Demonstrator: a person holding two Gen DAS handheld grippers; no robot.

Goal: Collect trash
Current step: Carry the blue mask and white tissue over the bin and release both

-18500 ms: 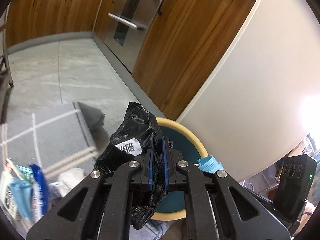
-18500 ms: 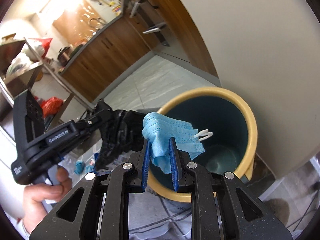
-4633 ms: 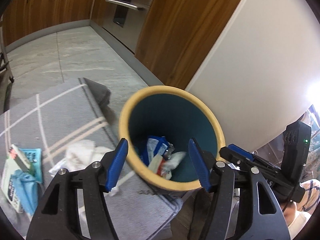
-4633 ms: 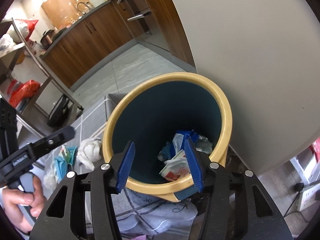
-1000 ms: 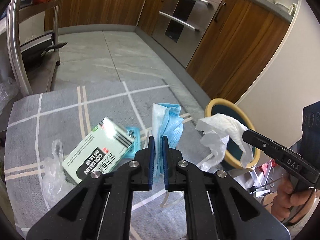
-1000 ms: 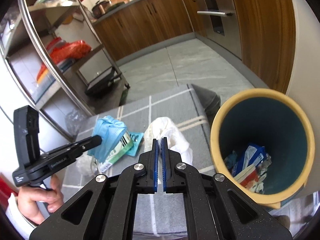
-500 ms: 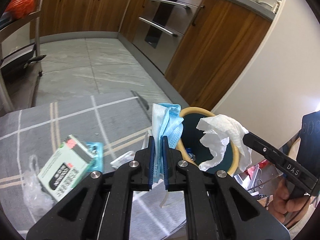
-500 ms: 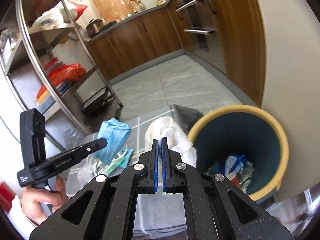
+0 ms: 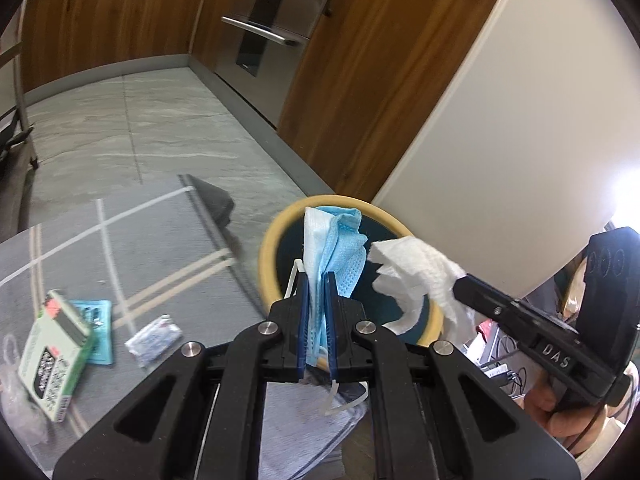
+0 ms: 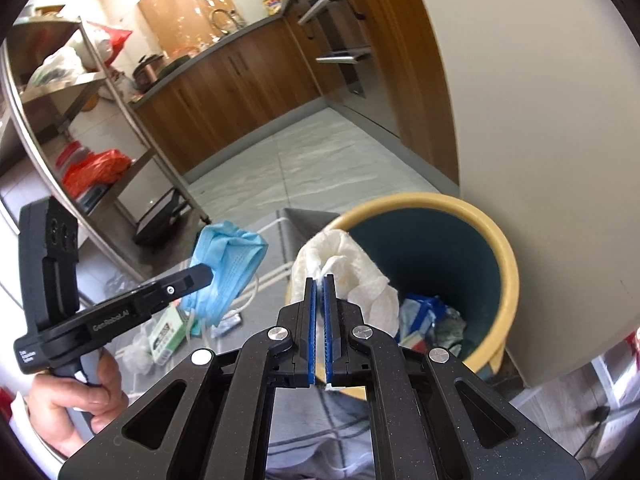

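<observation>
With both tongs clamped tight, left gripper [image 9: 319,280] pinches a blue face mask [image 9: 340,248] and right gripper [image 10: 319,282] a white paper towel [image 10: 344,260], each held near the rim of the yellow bin [image 10: 508,264]. Bin already has wrappers [image 10: 420,316] in it. Not dropped yet. Left on the rug [image 9: 120,240]: green box [image 9: 52,356], teal packet [image 9: 98,332], small clear wrapper [image 9: 154,338].

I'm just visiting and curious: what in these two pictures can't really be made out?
- Bin bottom, right wrist view: the paper towel covers part of the trash.
- Bin interior, left wrist view: the face mask and left tool block it.
- Green box print, left wrist view: blurred.
- Small packet, left wrist view: too small.
</observation>
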